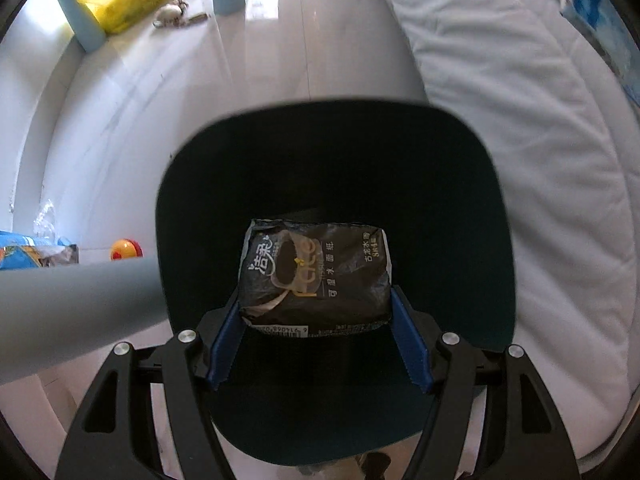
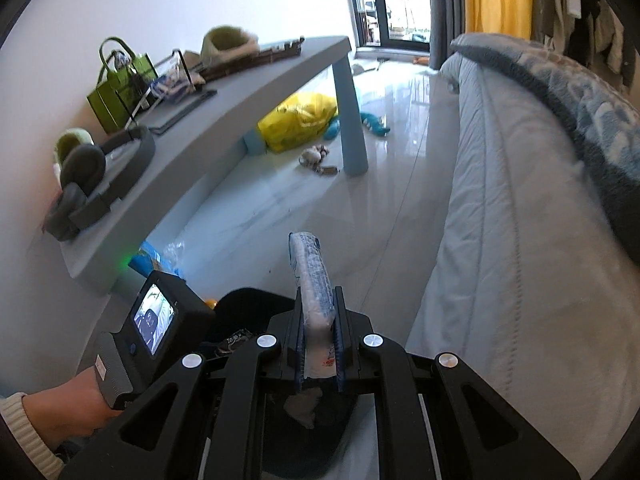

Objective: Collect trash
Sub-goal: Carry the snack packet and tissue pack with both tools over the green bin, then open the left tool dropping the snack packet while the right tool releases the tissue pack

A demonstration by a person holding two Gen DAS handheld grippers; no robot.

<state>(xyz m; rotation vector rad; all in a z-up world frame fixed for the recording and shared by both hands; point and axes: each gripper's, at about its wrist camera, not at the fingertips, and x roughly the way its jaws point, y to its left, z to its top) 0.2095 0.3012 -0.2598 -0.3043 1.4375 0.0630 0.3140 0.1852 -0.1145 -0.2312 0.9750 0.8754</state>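
Black crinkled pack: a black plastic tissue pack (image 1: pixel 316 276) with printed lettering sat between the blue pads of the left gripper (image 1: pixel 318 312), held across its width
Left jaws: fairly wide, closed on the black pack, pointing steeply down into the dark teal plastic bin (image 1: pixel 460 200)
Bin: its rounded opening filled the middle of the left wrist view, with the pack near the centre and the rim at 12 o'clock
Right jaws: narrow, the right gripper (image 2: pixel 318 336) pinching a flat white-and-blue plastic wrapper (image 2: pixel 310 272) that stood up toward 12 o'clock
Right side position: the dark bin (image 2: pixel 248 304) lay just past the gripper toward 10 o'clock, so the wrapper seemed not yet over the opening
Surroundings: pale glossy floor (image 1: pixel 200 100), white quilted mattress (image 1: pixel 520 160) at 3 o'clock, grey table leg (image 1: pixel 72 304) at 9 o'clock
Step in hand, judged: dropping the black pack
Doing it well: keep the pack centred clear of the rim, open the left jaws fully so it falls free, then bring the wrapper over the opening before letting go
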